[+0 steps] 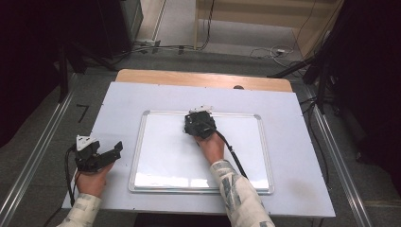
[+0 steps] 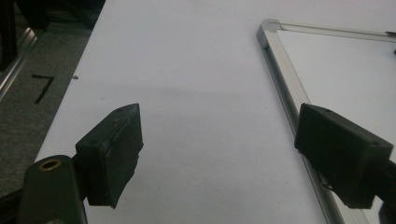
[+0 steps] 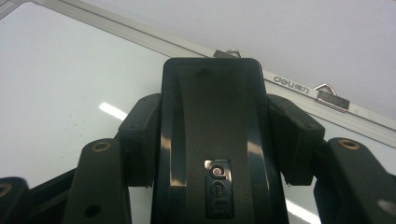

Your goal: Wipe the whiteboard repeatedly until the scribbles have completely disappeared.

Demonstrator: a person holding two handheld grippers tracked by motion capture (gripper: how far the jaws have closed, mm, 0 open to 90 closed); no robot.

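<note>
Right gripper (image 1: 198,124), reaching forward, clamps what looks like an eraser (image 3: 212,140) on the whiteboard (image 1: 156,156); left gripper (image 1: 101,153) rests open.

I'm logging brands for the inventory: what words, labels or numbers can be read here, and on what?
"deli": badge on the black eraser clamped in the right gripper.
"deli", with small characters too blurred to read: top frame of the whiteboard.
"7": black mark on the grey floor left of the table.

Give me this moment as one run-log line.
right gripper: shut on eraser | eraser: at whiteboard's far edge | left gripper: open, nothing between jaws, left of whiteboard
</note>
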